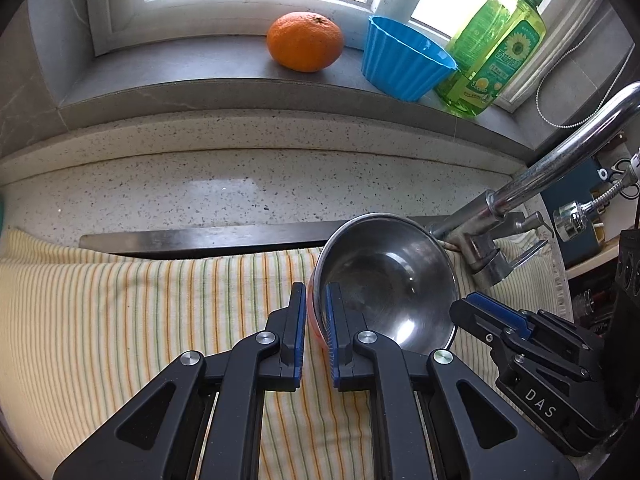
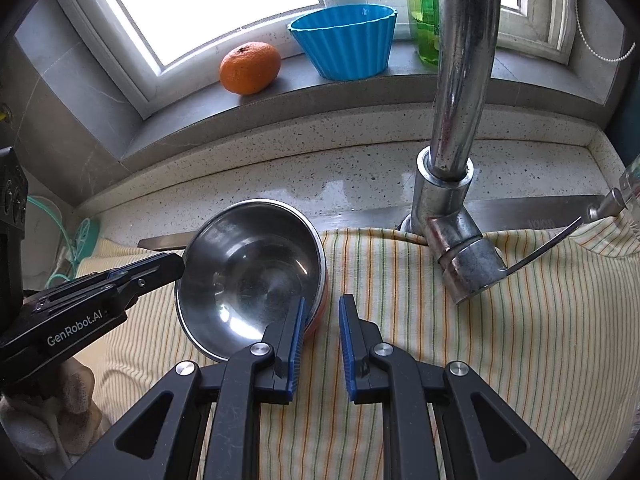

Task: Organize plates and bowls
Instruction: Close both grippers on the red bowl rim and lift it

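Bowl: a steel bowl [image 1: 388, 280] with an orange-red outside, tilted above the striped cloth [image 1: 120, 300] beside the tap [image 2: 452, 216].
Left hand-held gripper [image 1: 314, 336]: clenched on the bowl's rim, one pad inside, one outside.
Right hand-held gripper [image 2: 322, 340]: clamped on the opposite rim, its left pad inside the bowl.
Bench [image 1: 240, 196]: speckled stone behind the cloth.
Windowsill [image 1: 192, 76]: an orange [image 1: 305, 41], a blue fluted cup [image 1: 404, 62] and a green soap bottle [image 1: 496, 48].
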The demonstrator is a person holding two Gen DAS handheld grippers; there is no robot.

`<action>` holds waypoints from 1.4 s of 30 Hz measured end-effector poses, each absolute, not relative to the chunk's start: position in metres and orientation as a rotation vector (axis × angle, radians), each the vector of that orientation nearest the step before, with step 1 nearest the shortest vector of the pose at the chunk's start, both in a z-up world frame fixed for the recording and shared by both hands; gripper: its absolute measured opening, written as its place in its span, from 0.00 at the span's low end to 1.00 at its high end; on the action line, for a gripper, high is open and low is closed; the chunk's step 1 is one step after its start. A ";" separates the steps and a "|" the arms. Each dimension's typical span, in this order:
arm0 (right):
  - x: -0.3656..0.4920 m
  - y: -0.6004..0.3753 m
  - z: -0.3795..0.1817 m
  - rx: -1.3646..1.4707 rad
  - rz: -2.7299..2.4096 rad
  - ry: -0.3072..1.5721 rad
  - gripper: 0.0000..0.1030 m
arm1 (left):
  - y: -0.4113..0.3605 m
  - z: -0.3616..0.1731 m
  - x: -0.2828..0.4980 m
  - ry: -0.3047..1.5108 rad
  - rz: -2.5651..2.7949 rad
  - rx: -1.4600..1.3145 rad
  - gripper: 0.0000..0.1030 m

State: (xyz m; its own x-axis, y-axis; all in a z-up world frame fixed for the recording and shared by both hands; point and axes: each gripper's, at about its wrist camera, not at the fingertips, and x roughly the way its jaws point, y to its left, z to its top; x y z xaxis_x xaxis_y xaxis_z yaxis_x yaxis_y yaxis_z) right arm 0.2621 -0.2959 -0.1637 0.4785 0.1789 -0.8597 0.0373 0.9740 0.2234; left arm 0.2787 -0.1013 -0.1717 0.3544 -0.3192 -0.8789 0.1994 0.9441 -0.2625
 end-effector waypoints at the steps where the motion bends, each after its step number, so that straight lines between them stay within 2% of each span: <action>1: 0.263 -0.295 -0.164 0.222 0.088 1.071 0.15 | -0.102 -0.173 0.280 1.165 -0.335 -0.115 0.08; 26: 0.270 -0.286 -0.169 0.227 0.106 1.099 0.11 | -0.105 -0.180 0.279 1.156 -0.345 -0.097 0.05; 42: 0.249 -0.277 -0.140 0.226 0.134 1.073 0.11 | -0.090 -0.141 0.254 1.086 -0.340 -0.104 0.05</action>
